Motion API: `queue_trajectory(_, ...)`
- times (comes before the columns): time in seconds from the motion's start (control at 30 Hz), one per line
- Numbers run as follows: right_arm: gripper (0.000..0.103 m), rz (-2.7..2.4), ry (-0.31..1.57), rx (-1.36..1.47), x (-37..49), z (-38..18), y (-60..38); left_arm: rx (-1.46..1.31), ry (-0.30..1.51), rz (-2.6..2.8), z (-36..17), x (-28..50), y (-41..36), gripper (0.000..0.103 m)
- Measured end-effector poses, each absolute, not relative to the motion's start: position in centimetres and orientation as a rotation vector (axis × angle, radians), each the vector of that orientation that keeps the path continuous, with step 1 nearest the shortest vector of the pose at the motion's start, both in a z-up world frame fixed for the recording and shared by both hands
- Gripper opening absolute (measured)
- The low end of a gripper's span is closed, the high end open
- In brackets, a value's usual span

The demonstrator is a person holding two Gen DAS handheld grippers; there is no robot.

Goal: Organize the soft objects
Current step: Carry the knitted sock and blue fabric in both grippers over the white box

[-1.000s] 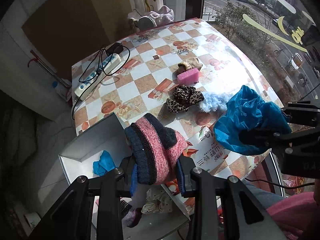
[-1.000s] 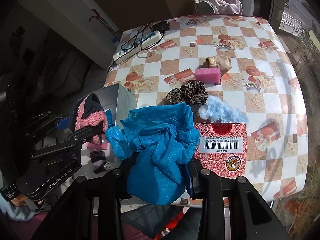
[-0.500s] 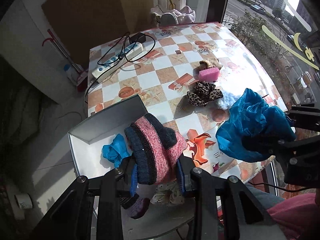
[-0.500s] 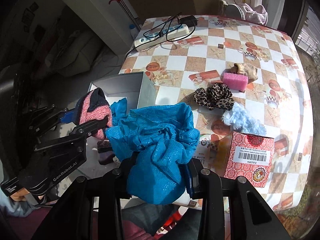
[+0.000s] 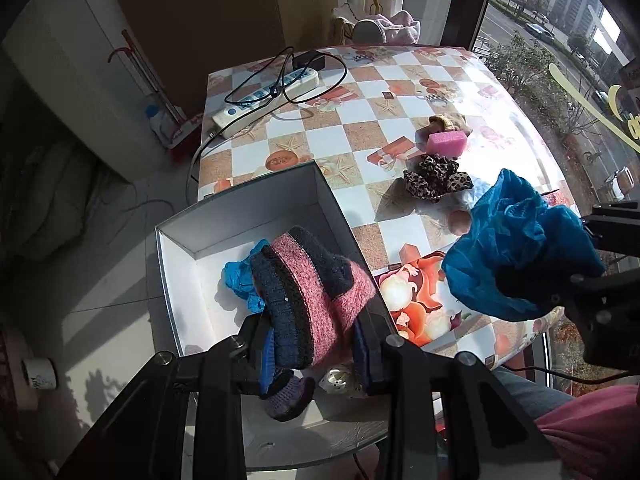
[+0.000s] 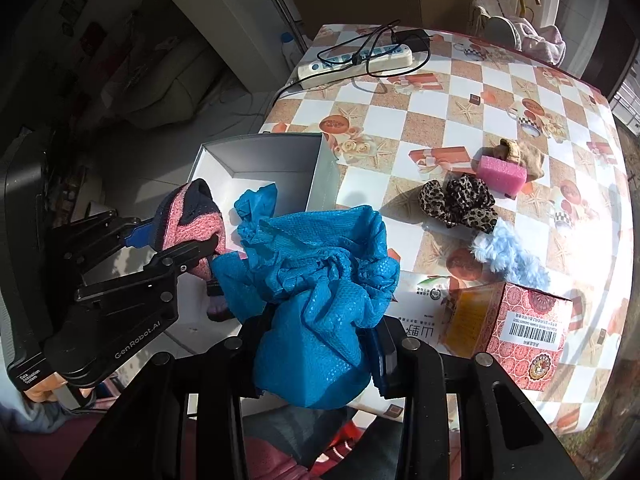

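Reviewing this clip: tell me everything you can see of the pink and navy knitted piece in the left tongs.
The knitted piece is thick wool-like yarn, pink with navy bands and a navy patch on top. It is bunched into a rounded lump. The left tongs are shut on its lower part, a pad pressing on each side, and hold it in the air above the open white box. It hangs over a blue cloth in the box; whether they touch cannot be told.
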State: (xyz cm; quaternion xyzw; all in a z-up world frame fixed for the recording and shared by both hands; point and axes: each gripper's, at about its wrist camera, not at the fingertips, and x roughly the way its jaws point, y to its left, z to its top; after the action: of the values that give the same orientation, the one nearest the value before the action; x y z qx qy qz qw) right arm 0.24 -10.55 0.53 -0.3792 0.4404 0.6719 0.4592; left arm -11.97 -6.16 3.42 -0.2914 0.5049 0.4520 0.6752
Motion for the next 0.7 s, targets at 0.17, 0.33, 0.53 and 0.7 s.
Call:
queue_trajectory(0.17,0.039,1.66,1.094,-0.925,-0.03,0.34,-10.52,-0.655,1.15,1.025,3.31,-12.5,-6.16,0.034)
queue_trajectory(0.33,0.039,1.664,1.106,-0.906,-0.24,0.21,-10.49,-0.644,1.176,1.019,3.12,-12.54,-6.29,0.034)
queue_trajectory(0.53,0.039,1.66,1.127,-0.883,0.09,0.01,-10.62,-0.626,1.191,1.0,3.07,-11.96,-6.59,0.034)
queue_trajectory(0.7,0.039,1.651,1.135,-0.879,0.31,0.01,-10.68,-0.629,1.189,0.998,3.0,-11.78,-6.57,0.034)
